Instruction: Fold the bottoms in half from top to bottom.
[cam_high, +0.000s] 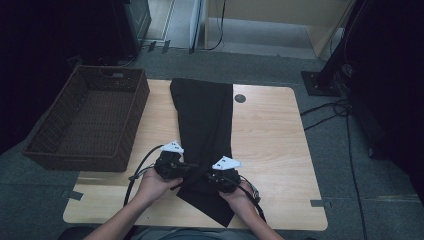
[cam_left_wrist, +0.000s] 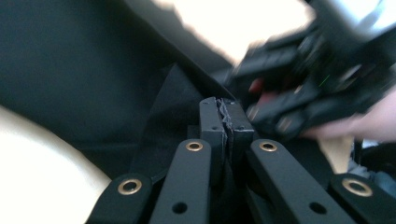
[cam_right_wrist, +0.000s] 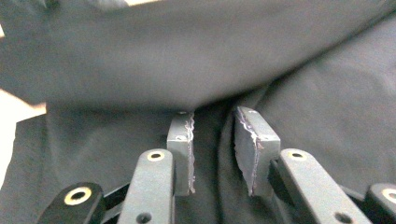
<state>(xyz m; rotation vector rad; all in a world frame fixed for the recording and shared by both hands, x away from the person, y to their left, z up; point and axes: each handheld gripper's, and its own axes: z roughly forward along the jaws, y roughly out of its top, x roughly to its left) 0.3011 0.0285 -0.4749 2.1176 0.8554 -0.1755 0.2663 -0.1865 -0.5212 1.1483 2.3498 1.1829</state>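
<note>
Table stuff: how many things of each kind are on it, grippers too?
Black cloth: 1, lying lengthwise down the table
Brown wicker basket: 1, at the left edge
Grippers: 2, the left gripper pinching the cloth, the right gripper over a fold with its jaws apart
Total: 4

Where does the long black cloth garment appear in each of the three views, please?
High view: long black cloth garment lies along the table's middle, its near end between both grippers.
Left gripper view: it covers the upper left.
Right gripper view: it spreads behind the jaws.
Shared landmark: light wooden table.
</note>
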